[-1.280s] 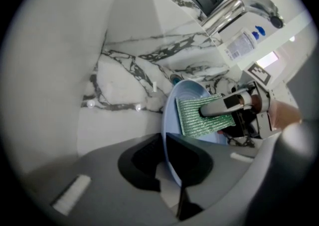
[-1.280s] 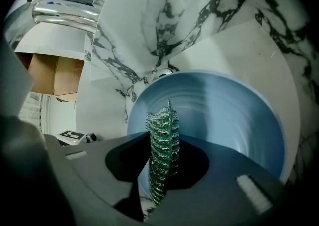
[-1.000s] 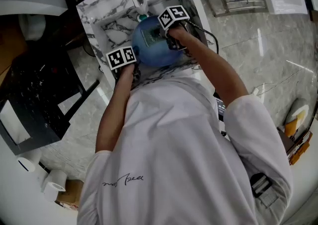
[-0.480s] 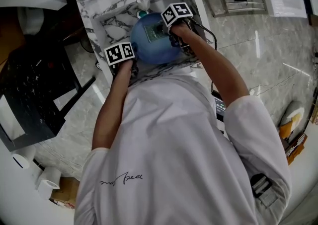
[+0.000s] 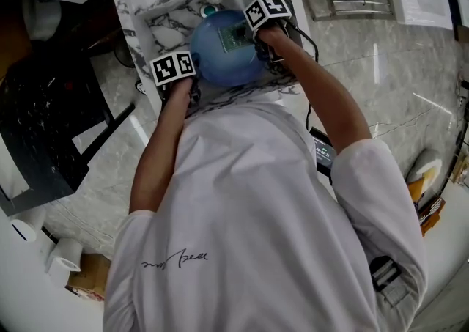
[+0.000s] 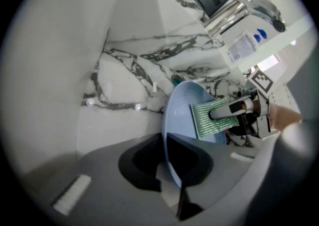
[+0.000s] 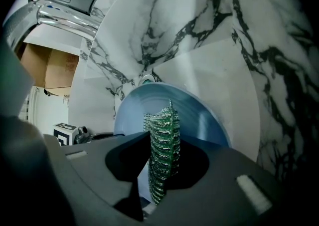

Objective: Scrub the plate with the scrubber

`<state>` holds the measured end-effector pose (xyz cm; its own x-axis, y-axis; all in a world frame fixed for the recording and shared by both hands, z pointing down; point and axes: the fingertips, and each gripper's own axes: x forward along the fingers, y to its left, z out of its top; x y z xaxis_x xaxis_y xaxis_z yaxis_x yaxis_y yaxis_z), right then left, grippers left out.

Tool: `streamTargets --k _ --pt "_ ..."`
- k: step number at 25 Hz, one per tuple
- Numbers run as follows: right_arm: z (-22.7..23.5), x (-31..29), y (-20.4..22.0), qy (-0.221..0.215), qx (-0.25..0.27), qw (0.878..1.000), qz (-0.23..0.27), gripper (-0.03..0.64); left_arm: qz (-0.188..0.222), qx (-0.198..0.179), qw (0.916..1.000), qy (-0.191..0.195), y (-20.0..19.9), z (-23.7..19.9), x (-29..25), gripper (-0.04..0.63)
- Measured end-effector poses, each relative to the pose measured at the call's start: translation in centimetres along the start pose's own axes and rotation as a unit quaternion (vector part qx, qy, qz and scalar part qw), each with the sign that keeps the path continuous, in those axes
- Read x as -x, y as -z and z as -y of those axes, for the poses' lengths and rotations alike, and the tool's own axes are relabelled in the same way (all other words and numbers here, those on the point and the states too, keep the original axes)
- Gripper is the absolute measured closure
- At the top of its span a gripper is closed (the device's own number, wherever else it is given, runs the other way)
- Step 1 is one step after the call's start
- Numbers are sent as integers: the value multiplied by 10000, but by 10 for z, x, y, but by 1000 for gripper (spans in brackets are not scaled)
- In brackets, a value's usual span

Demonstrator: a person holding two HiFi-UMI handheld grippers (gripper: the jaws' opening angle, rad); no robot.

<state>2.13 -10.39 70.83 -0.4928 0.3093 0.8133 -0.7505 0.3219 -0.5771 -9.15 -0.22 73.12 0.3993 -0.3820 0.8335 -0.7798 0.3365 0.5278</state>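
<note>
Since a second ago, both grippers and the plate (image 5: 218, 63) have shifted a little higher in the head view, and the scrubber (image 5: 235, 36) now sits nearer the plate's upper right part. The left gripper (image 6: 171, 170) has its jaws closed narrow on the rim of the blue plate, which runs edge-on between them and stands steeply tilted over the marble sink (image 5: 139, 12). The right gripper (image 7: 160, 180) has its jaws clamped on the green scrubber, whose glittery mesh rises upright between them. From the left gripper view, the scrubber lies flat against the plate's concave face, touching it near the middle. A chrome faucet (image 6: 239, 13) arches above the sink's back wall, and a bottle (image 6: 244, 48) with a blue-printed label stands just beside it. The person's white shirt (image 5: 249, 213) fills the lower head view.
</note>
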Motion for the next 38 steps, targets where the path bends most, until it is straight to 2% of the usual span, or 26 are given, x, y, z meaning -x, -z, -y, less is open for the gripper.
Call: streamTargets --k 12,24,30,38 --pt "19 15 2 427 100 9990 -21 546 0 15 10000 18 0 1 0 523" --pt "35 33 1 1178 447 9920 -111 546 10 5 10000 21 -1 1 0 523" --pt "43 43 -1 1799 742 9806 -229 546 3 65 10000 27 -1 0 -1 525" --pt "47 55 -5 2603 1440 9540 -373 548 -2 40 10000 0 -1 0 0 525"
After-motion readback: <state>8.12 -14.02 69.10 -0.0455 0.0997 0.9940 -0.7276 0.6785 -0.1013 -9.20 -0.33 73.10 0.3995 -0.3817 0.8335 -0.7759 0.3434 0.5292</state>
